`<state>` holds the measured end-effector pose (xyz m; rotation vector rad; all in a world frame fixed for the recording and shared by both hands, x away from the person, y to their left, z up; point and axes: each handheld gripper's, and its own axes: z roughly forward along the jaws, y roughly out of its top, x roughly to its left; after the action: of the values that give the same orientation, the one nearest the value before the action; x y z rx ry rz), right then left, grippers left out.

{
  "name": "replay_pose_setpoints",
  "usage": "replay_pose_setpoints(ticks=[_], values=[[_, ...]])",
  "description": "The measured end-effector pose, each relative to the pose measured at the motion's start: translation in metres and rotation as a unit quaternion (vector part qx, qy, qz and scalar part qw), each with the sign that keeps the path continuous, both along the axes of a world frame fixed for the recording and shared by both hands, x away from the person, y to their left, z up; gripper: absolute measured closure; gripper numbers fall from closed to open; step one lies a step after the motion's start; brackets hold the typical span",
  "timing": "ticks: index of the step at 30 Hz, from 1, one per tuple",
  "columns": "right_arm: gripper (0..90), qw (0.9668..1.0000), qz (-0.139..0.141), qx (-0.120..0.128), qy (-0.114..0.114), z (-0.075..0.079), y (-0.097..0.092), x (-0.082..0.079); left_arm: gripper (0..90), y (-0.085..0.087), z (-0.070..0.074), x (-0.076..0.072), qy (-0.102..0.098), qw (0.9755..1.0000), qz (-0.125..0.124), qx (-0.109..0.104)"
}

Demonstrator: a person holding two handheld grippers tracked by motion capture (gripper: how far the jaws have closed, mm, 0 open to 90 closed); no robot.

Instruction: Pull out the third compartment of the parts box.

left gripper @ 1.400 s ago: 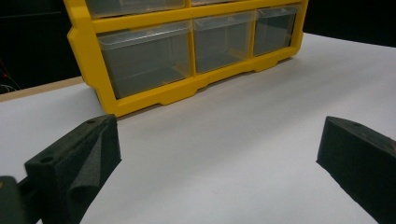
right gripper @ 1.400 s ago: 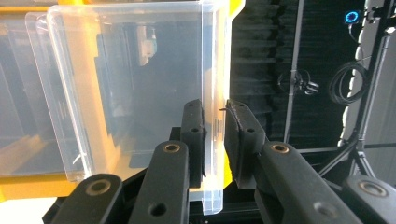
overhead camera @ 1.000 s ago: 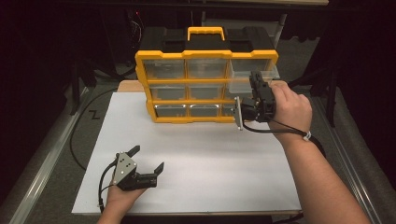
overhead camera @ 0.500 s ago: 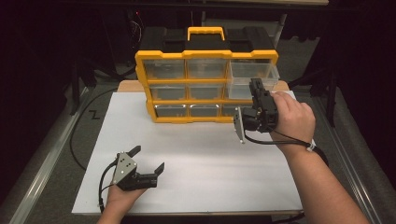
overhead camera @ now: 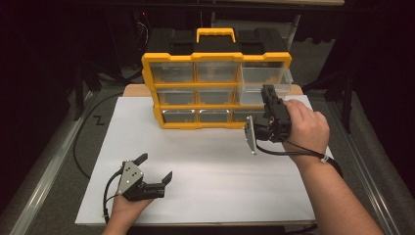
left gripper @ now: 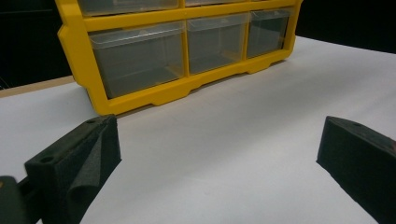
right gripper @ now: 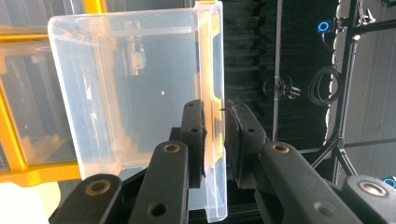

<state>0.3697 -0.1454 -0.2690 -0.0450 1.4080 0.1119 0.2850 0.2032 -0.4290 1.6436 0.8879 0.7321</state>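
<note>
The right gripper pinches the front lip of the clear drawer — top-right bay of the yellow organiser, partly drawn out. The drawer's long axis runs straight back into the cabinet, in line with the jaws. The left gripper rests well apart on the white sheet — jaws spread, holding nothing.

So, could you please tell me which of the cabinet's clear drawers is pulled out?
The top-right drawer: it juts forward from the yellow cabinet, its front wall pinched by the right tongs; the others sit flush.
</note>
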Motion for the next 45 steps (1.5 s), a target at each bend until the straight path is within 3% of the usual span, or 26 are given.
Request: replay_pose_setpoints(ticks=[9,15,29,38,45], values=[[78.8,1.0,-0.002,-0.002,0.005,0.001,0.0,0.0,0.4,0.0,0.0,0.0,0.001,1.0,0.001,0.0],[62.2,0.9996,-0.001,-0.01,0.025,0.004,-0.001,-0.001,0.4,0.001,0.0,0.0,0.001,1.0,0.003,0.001],[46.9,0.9987,0.017,-0.01,0.047,-0.003,-0.004,-0.019,0.6,0.002,0.0,0.0,0.003,1.0,0.003,-0.003],[45.7,0.9973,0.021,-0.008,0.07,-0.028,-0.01,-0.024,0.5,0.002,0.0,0.0,0.003,1.0,0.005,0.0],[45.3,0.9951,0.018,-0.002,0.098,-0.059,-0.015,-0.028,0.5,0.003,0.0,0.001,0.004,1.0,0.005,0.0]])
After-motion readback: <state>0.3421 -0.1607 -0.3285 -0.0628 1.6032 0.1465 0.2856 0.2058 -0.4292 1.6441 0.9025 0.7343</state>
